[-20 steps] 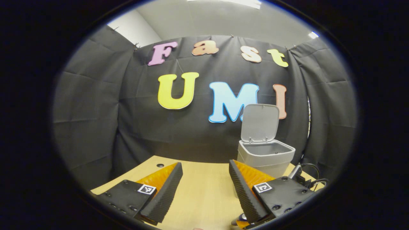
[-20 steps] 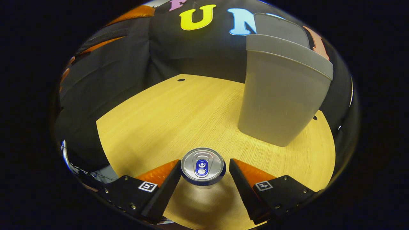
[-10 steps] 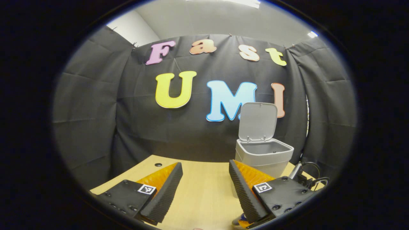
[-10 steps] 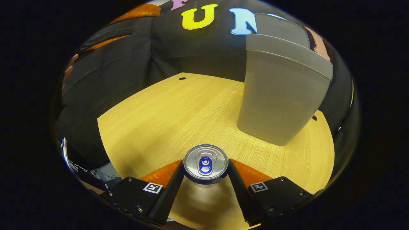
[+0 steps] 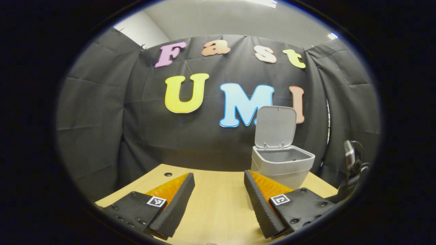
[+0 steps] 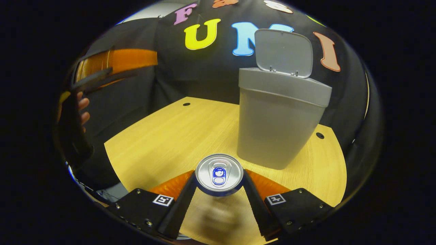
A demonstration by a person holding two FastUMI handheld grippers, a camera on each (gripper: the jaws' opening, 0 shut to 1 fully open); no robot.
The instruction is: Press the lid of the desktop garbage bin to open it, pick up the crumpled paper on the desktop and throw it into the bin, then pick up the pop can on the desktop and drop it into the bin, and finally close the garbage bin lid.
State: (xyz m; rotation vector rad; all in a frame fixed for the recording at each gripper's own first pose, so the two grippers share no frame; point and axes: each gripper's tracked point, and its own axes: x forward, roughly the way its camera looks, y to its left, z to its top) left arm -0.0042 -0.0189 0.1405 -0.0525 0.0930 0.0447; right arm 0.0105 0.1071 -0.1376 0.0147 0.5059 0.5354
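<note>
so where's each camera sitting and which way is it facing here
Left gripper view: rides the left gripper, held level above the table, facing the booth wall and the open bin; its own two fingers show, apart.
Right gripper view: rides the right gripper, tilted down at the table, its fingers pressing the pop can; a hand shows at far left.
Shared: the bin, its raised lid, the table.

Right gripper (image 6: 219, 190) has the pop can (image 6: 219, 174) clamped, one finger pressed to each side, silver top and pull tab facing the camera. A blurred shadow sits on the wooden table (image 6: 163, 143) just under the can. Beyond it stands the grey garbage bin (image 6: 276, 119), lid (image 6: 283, 52) tipped up and open. Far left, the other gripper (image 6: 102, 68) hangs above the table edge, with the fingers of a hand (image 6: 82, 110) showing beside it.
</note>
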